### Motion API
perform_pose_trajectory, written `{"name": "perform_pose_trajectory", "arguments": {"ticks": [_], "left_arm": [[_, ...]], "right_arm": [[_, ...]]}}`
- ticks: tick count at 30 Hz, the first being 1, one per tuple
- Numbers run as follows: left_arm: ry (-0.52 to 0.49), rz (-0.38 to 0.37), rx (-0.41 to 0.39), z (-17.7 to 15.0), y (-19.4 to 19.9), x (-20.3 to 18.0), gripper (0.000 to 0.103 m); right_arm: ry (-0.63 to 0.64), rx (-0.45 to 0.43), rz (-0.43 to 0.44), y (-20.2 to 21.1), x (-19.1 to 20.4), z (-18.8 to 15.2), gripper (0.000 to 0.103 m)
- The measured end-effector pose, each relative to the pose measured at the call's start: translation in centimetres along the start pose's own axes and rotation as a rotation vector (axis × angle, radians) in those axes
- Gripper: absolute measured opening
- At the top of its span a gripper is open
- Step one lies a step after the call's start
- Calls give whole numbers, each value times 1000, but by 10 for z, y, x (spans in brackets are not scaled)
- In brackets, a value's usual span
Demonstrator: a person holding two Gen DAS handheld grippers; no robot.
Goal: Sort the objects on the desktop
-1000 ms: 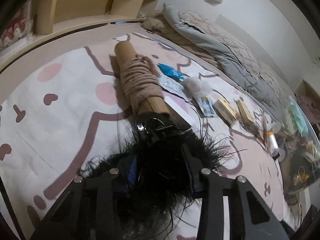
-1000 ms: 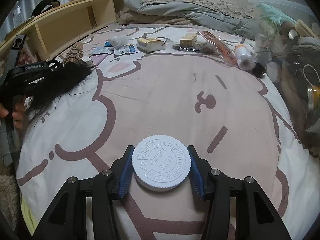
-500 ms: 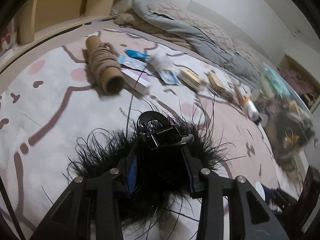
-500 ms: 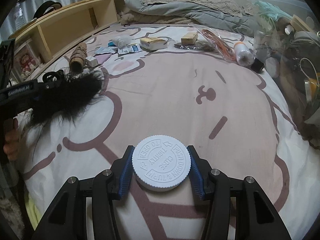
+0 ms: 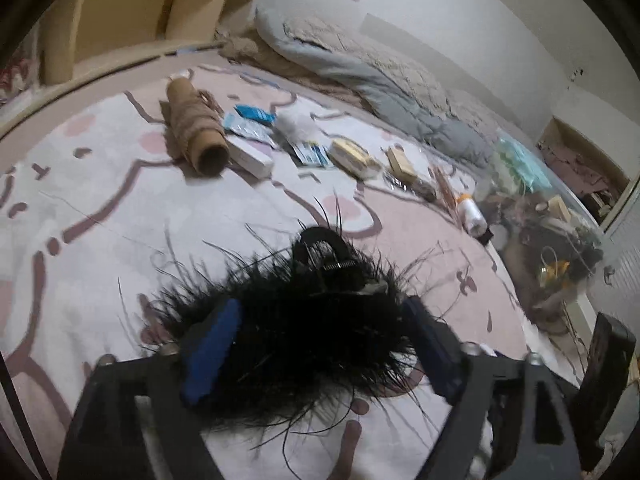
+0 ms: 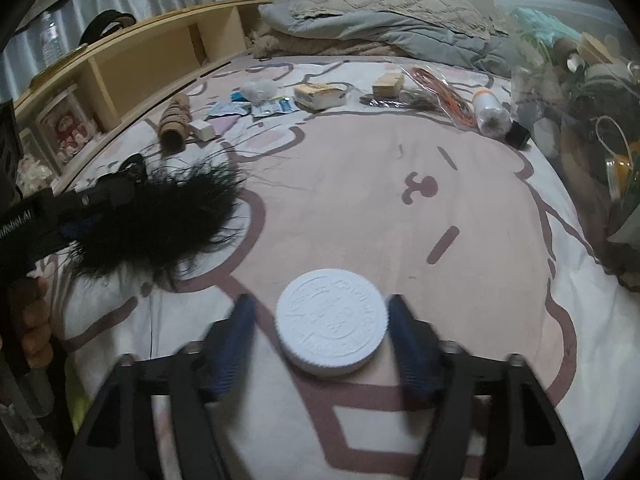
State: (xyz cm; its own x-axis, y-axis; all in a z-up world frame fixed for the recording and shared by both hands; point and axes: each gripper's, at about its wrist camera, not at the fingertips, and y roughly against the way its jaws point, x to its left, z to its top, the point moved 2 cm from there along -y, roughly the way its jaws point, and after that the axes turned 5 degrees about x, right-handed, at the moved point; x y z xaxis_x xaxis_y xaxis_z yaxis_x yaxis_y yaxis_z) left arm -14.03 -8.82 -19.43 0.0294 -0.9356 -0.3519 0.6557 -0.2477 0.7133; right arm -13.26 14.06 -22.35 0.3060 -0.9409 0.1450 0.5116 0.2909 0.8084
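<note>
A black feathered hair clip (image 5: 304, 320) lies between the spread blue pads of my left gripper (image 5: 320, 344), which is open around it just over the pink-and-white bedspread (image 5: 100, 200); the clip also shows in the right wrist view (image 6: 160, 216). A white child-proof bottle cap (image 6: 331, 323) sits between the fingers of my right gripper (image 6: 322, 340), which is open, with gaps on both sides of the cap.
A yarn-wound cardboard tube (image 5: 196, 132), a white box (image 5: 250, 158), packets, small boxes (image 5: 354, 156) and a white bottle (image 5: 472, 216) lie in a row further back. A clear bin of clutter (image 6: 592, 92) stands at right, a wooden shelf (image 6: 132, 56) at left, and folded bedding (image 6: 380, 28) behind.
Both grippers have opened: the left has let go of the feathered clip, the right has let go of the white cap. The left gripper also swung right, away from the yarn tube.
</note>
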Motion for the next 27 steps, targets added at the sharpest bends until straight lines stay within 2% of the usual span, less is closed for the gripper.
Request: {"name": "perform_pose_trajectory", "arguments": {"ticks": [2,4,8,12,13,15,19,27], "left_arm": [[14,17,-20,2,6,4,96],[42,42,-35,4,10,13,97],[151,76,-6,6,4,37,100],[258,-51,74,4,-10,53,100],[257,-56,80,4,-12,52,100],[229,-54,86,3,-16,46,100],[140,-33,109,-3,-18,27,100],[6,-142,195,-27,-13,-8,100]], "right_arm": [[1,-3,-8,4,0,-3,75],[-17,-5,-11,9,-1,-6,75],[-76,1,-20,17,-11,-13,75],[-115,8,-23,19,-17,-18,76],[-121,10,-25,20,-18,-18,77],[-127,12,-32,19,-19,-18,87],[-143,17,-48,16,-23,-18,87],[-183,11,-82,13,-35,-14,87]]}}
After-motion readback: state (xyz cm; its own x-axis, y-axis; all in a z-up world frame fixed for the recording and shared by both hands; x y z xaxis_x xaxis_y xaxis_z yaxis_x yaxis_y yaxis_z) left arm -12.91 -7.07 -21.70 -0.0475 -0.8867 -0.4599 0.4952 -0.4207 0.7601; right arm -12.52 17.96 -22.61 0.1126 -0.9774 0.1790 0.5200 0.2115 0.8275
